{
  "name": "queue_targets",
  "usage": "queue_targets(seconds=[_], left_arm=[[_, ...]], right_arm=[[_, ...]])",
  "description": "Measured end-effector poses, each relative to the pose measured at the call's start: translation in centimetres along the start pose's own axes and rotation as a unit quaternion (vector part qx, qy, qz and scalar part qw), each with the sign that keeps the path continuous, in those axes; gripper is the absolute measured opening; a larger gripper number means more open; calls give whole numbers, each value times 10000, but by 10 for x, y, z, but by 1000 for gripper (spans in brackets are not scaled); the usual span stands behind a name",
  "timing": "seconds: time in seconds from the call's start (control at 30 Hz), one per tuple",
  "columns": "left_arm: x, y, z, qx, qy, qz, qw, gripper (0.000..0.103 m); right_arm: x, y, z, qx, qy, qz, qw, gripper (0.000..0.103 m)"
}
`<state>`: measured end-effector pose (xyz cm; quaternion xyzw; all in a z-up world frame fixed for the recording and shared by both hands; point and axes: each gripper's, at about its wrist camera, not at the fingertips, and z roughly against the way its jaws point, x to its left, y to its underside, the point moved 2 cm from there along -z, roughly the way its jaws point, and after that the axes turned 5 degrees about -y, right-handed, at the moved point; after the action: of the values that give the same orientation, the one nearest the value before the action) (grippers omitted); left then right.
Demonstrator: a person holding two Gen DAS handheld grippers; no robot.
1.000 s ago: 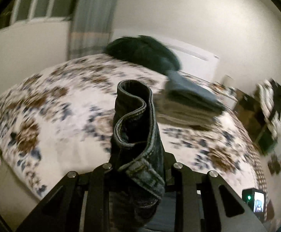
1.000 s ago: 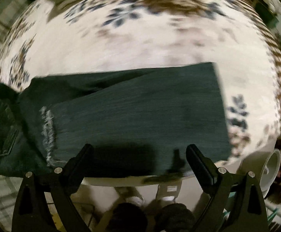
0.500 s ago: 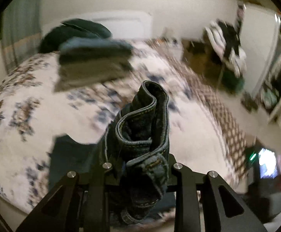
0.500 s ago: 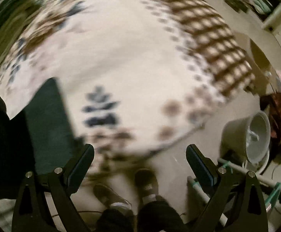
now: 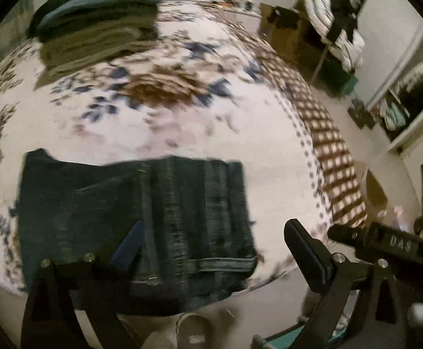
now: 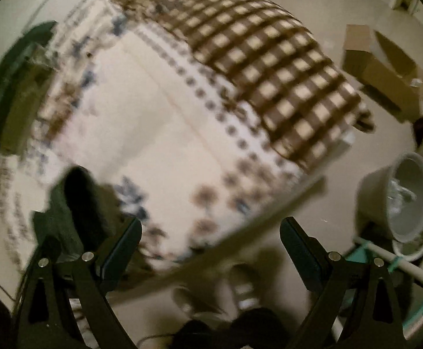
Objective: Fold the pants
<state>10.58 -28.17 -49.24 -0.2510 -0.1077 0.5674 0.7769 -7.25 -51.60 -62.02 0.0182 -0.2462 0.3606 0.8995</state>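
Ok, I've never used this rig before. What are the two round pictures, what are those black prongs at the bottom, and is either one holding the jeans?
There is no robot arm: a person carries a pair of tongs in each hand, and each has a fisheye camera looking forward along its two fingers. The black prongs are those fingers.

In the left view, the left tongs stand open and hold nothing. The dark jeans lie folded on the floral bedspread, near its front edge. A stack of folded clothes sits farther back.

In the right view, the right tongs are also open and empty, over the bed's edge and the floor. A grey bucket stands on the floor to the right. Both pictures are motion-blurred.
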Motion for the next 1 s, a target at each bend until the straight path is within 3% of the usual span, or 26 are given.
queue_targets(seconds=[0.1, 0.2, 0.3, 0.37, 0.47, 0.5, 0.53, 0.63, 0.73, 0.83, 0.9, 0.97, 1.0], left_arm=[[40, -7, 12, 75, -425, 157, 9989, 99], [102, -9, 11, 311, -1061, 417, 9930, 99], [158, -3, -10, 643, -1529, 620, 9842, 99], [189, 3, -30, 911, -1674, 775, 9786, 99], [211, 16, -50, 1267, -1535, 1021, 9747, 99], [215, 20, -57, 1371, -1454, 1127, 9733, 99], [217, 23, -60, 1431, -1382, 1184, 9728, 99], [214, 33, -59, 1457, -1198, 1239, 9742, 99], [211, 42, -55, 1508, -1001, 1373, 9739, 99], [209, 51, -51, 1604, -828, 1529, 9716, 99], [207, 58, -51, 1614, -800, 1521, 9718, 99], [206, 59, -52, 1647, -801, 1492, 9717, 99], [205, 61, -53, 1657, -789, 1499, 9715, 99]], right_arm=[[28, -7, -13, 302, -926, 114, 9952, 98], [60, -14, -41, 752, -1793, 133, 9808, 98], [90, -12, -78, 1300, -2239, 111, 9658, 98], [97, -7, -105, 1532, -1961, 137, 9684, 98], [87, -6, -132, 1800, -1605, -78, 9705, 92], [87, -6, -133, 1753, -1735, -124, 9690, 64], [90, -6, -128, 1683, -1770, -72, 9697, 26], [102, -6, -110, 1481, -1652, 46, 9751, 12], [115, -16, -91, 1298, -1506, 241, 9797, 10], [119, -31, -78, 1022, -1103, 496, 9874, 10], [113, -39, -89, 1333, -1027, 526, 9843, 10], [98, -36, -99, 1643, -724, 461, 9827, 18], [95, -37, -100, 1670, -631, 383, 9832, 35]])
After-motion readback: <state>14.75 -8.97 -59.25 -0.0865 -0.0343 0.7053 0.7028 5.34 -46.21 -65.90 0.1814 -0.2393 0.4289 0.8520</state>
